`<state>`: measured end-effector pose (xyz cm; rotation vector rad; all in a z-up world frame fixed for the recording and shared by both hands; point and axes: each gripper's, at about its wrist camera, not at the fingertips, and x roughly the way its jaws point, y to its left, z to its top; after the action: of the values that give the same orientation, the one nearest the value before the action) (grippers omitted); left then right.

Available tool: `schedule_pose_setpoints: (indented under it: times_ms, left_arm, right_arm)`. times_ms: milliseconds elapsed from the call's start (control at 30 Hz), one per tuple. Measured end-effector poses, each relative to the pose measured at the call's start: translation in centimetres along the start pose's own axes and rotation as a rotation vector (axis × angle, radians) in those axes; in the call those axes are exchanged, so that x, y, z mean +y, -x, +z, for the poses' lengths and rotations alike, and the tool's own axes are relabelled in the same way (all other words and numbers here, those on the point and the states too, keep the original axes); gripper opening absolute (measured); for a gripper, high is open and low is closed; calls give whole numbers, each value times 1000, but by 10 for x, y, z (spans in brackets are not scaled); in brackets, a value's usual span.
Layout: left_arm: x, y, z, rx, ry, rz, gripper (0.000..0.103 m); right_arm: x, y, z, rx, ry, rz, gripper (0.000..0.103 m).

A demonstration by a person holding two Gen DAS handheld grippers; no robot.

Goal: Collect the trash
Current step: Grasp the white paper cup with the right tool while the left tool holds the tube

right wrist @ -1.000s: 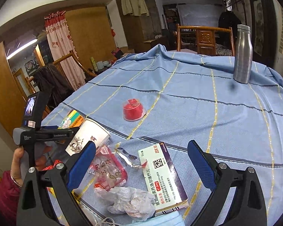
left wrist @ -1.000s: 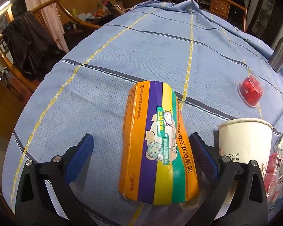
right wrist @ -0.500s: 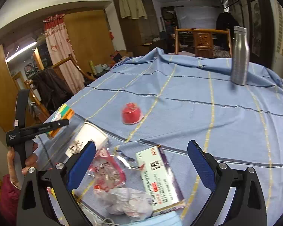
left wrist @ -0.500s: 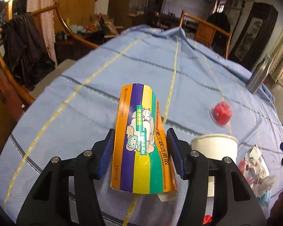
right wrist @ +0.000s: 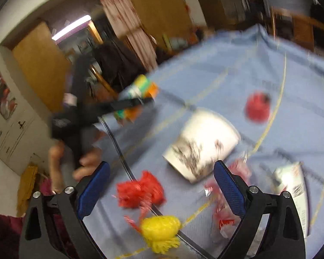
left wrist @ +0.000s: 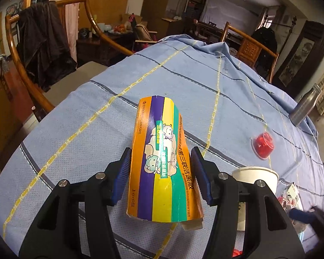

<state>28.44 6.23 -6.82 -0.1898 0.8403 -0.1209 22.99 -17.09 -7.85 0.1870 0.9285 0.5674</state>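
My left gripper (left wrist: 161, 176) is shut on a striped orange, purple, yellow and green carton (left wrist: 162, 157) and holds it above the blue tablecloth (left wrist: 162, 77). The carton also shows, blurred, in the right wrist view (right wrist: 140, 95). My right gripper (right wrist: 161, 191) is open and empty above a red tuft (right wrist: 140, 192) and a yellow tuft (right wrist: 162, 233). A white paper cup (right wrist: 202, 145) lies tipped just beyond its fingers; it also shows in the left wrist view (left wrist: 256, 178). A red jelly cup (left wrist: 262, 145) sits further back.
A steel bottle (left wrist: 304, 108) stands at the far right of the table. Wrappers and a white medicine box (right wrist: 296, 190) lie to the right. Wooden chairs (left wrist: 38, 49) ring the table, one draped with a dark jacket.
My left gripper closed on the carton and lifted it off the cloth. My right gripper swung fast to the left and down, now over the cup and tufts; its view is blurred.
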Motion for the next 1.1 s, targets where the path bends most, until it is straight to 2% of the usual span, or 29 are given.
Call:
schedule_pose_setpoints:
  times_ms: [33, 100, 133, 167, 233, 400, 433, 533, 600, 667, 733, 800, 900, 1033, 1100]
  left_arm:
    - [0, 0, 0, 0, 1, -3, 55]
    - [0, 1, 0, 2, 0, -13, 55]
    - [-1, 1, 0, 3, -3, -17, 55]
    - [-1, 1, 0, 4, -5, -23, 55]
    - [-2, 3, 1, -2, -4, -37, 55]
    - [2, 5, 0, -6, 13, -38, 55]
    - [3, 4, 0, -5, 17, -37, 55]
    - [4, 5, 1, -6, 27, -46, 55]
    - [3, 6, 1, -9, 25, -50, 55]
    - [1, 6, 1, -8, 18, -53, 56]
    - [-2, 4, 1, -3, 7, -49, 56]
    - [-4, 3, 0, 2, -3, -45, 56]
    - [-6, 3, 0, 0, -10, -37, 56]
    - [-4, 3, 0, -5, -4, -34, 55]
    - [-5, 4, 0, -8, -8, -42, 55]
  right_arm:
    - [-13, -3, -1, 19, -42, -38, 89]
    - [-35, 3, 1, -11, -99, -210, 90]
    - [-44, 11, 4, -48, -135, -322, 91]
    - [-49, 16, 6, -68, -158, -328, 91]
    - [-46, 18, 14, -71, -184, -214, 91]
    - [3, -11, 31, -34, -50, -213, 91]
    - [9, -20, 34, -14, -32, -235, 92]
    - [18, -37, 38, 0, 26, -379, 95]
    - [19, -49, 39, 32, 35, -420, 97]
    - [11, -67, 36, 131, 14, -412, 97]
    - [-1, -66, 34, 148, -32, -359, 94]
    - [-7, -53, 35, 74, -69, -301, 76]
    - [-6, -31, 35, -34, -41, -284, 72]
    - [5, 8, 37, -176, -31, -167, 72]
    - [12, 25, 35, -223, -9, -166, 72]
